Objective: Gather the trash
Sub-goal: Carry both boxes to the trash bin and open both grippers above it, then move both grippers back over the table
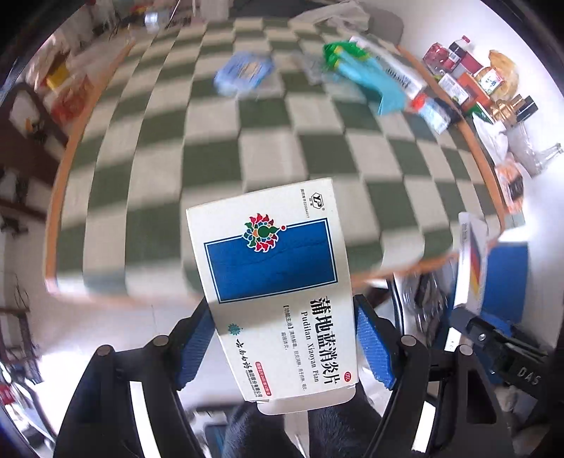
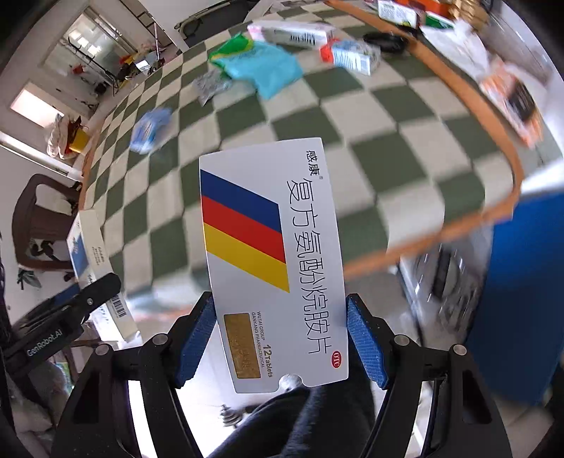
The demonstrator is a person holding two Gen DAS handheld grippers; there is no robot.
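Both tongs loaded. Left tongs (image 1: pixel 285 338) pinch a white medicine box with a blue panel (image 1: pixel 271 282), blue ribbed pads pressed on its two long edges; the box stands out forward of the tongs, tilted slightly. Right tongs (image 2: pixel 280 338) pinch a white striped medicine box (image 2: pixel 271 253) (blue, red, yellow bands) the same way, edge to edge, its tab-notched end nearest the camera. Each box also shows at the margin of the other view, so the two tongs sit side by side. Ahead of both lies the checkered surface (image 1: pixel 246 148), green and cream squares, matte, rimmed in orange. Judged step: carrying both boxes to a bin; a blue container (image 2: pixel 521 274) sits to the right of the right tongs, below the surface edge, possibly the target, though I cannot confirm. To do it well: keep pad pressure steady, since thin glossy cardboard may buckle or slip; bring each box over the opening before releasing, one at a time. Remaining trash far ahead of the tongs: crumpled teal glove (image 2: pixel 268 68), soft and limp; green wrapper (image 2: pixel 231 47); pale blue plastic packet (image 2: pixel 151 128), crinkly; a long white carton (image 2: pixel 292 33). Motion blur hides finer detail.
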